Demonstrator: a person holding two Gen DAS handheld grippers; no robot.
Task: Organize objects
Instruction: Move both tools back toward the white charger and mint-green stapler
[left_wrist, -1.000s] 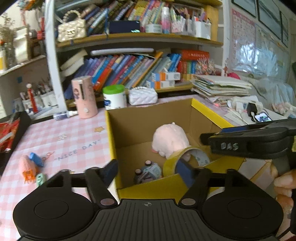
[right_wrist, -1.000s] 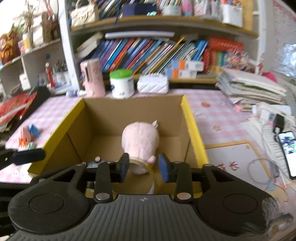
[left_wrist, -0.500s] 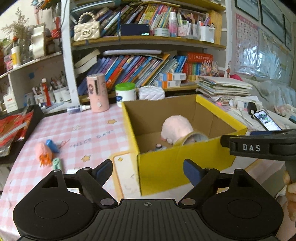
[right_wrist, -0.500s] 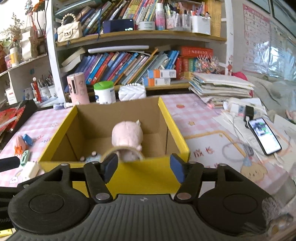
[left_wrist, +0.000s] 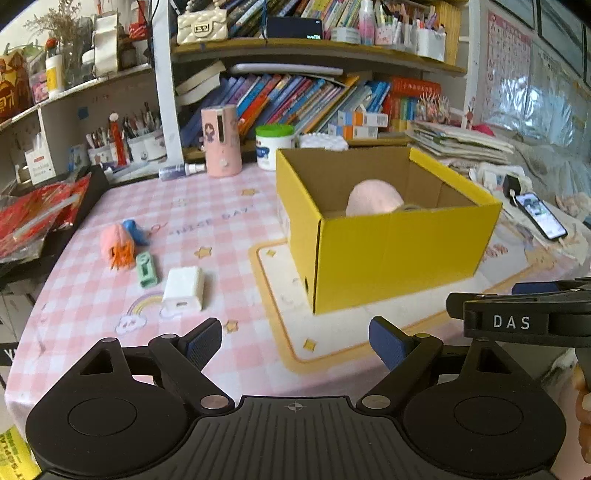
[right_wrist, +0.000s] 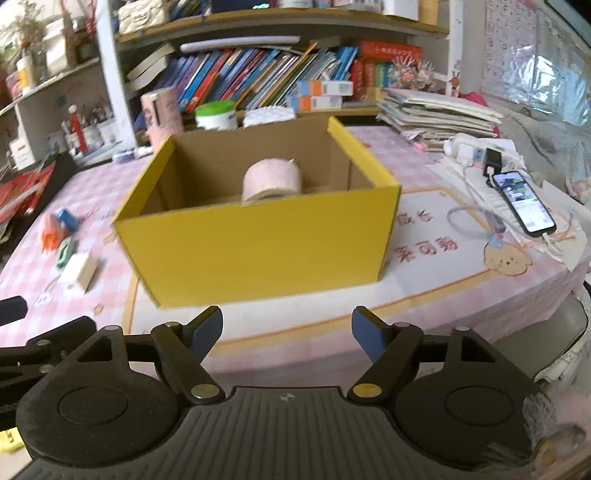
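— Which step is this?

— Between items. The yellow cardboard box already holds a pink plush toy; left of the box lie a white rectangular block, a mint-green clip and a small pink-and-orange toy.

— And the grippers?

— The left gripper and right gripper have both just been opening: jaws wide, nothing between them (both short of the box).

— Next?

— Probably the left reaching for the block. The box's near wall hides its floor; that tan rim beside the plush may be tape.
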